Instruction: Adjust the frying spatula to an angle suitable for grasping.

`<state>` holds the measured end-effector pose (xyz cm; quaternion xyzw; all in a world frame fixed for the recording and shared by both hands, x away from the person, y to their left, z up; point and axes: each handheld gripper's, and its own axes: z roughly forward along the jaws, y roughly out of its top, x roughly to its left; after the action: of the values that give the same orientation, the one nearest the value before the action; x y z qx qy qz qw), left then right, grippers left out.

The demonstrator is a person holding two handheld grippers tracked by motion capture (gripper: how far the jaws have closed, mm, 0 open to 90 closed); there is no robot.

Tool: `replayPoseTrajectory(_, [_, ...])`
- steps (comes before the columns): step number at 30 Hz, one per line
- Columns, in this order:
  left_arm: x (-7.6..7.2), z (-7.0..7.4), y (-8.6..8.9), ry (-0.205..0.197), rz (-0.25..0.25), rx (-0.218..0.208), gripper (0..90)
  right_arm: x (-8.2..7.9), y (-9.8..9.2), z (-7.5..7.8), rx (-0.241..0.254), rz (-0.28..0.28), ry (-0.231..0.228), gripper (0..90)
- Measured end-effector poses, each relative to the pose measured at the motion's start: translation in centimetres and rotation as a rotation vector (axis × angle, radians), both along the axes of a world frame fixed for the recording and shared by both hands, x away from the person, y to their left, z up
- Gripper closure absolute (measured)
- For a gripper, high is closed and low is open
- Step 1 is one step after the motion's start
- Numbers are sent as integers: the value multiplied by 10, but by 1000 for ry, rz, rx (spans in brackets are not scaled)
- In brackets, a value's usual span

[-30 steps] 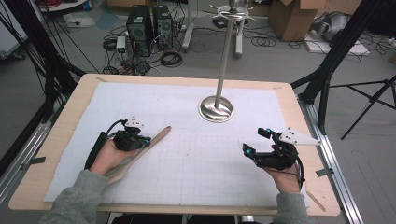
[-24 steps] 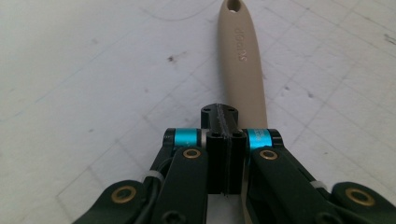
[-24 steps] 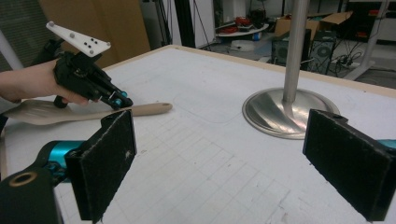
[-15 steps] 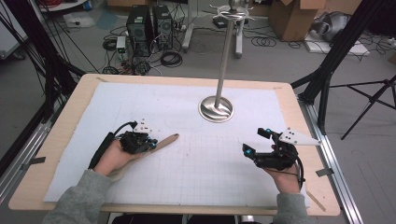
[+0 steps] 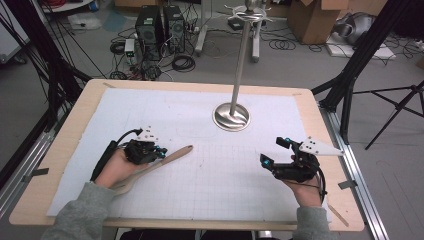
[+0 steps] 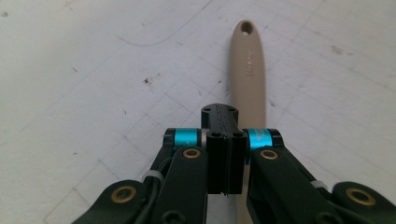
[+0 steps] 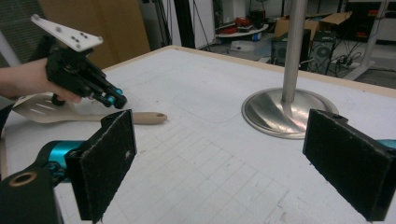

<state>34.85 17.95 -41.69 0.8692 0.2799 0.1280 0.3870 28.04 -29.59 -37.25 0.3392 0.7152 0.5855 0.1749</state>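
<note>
- While the left gripper [image 5: 159, 150] hung low over the white mat [image 5: 150, 107], its two black jaws were pressed flat together with nothing between them.
- Just under those jaws lay a tan spatula [image 5: 165, 159], flat on the mat.
- Its long handle [image 6: 250, 70] ran out past the jaw tips, and a small hole sat at the far end.
- Its wide slotted blade [image 7: 39, 107] lay under the left hand [image 5: 116, 167], as the right gripper view showed.
- From these pictures I could not tell if the gripper was touching the spatula.
- Well away on the other side of the mat was the right gripper [image 5: 272, 152], held in the right hand [image 5: 302, 190].
- Its jaws stood wide apart and held nothing, and its rough black pads [image 7: 109, 158] faced each other across the gap.
- Farther back on the mat stood a shiny metal stand [image 5: 231, 116] with a round base and a tall pole.
- Around the mat ran the wooden table [image 5: 70, 130] edge.
- Behind the table, the floor [image 5: 300, 65] had black cables, computer boxes and cardboard boxes on it.
</note>
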Motion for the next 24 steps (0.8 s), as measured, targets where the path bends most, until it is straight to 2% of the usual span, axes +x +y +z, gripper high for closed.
replayPoseTrajectory(5, [-8, 10, 22, 16, -2, -30, 823, 0, 0, 0, 0, 0, 0, 83])
replayPoseTrajectory(7, [-10, 13, 26, 42, 1, -30, 741, 1, 0, 0, 4, 3, -3, 83])
replayPoseTrajectory(10, [-13, 15, 26, 41, -33, -32, 570, 1, 0, 0, 1, 3, -4, 83])
replayPoseTrajectory(13, [-17, 18, 26, 44, -52, -45, 450, 2, -1, 0, 15, -1, -3, 83])
replayPoseTrajectory(17, [-22, 23, 26, 51, -86, -64, 354, 2, -1, 2, 21, 2, -14, 83])
replayPoseTrajectory(19, [-24, 24, 27, 66, -103, -74, 269, 2, -1, 2, 24, 4, -10, 83])
replayPoseTrajectory(22, [-27, 27, 29, 69, -75, -68, 191, 3, 0, 2, 22, 4, -14, 83])
replayPoseTrajectory(24, [-28, 29, 31, 76, -60, -81, 144, 4, 1, 2, 22, 7, -12, 83])
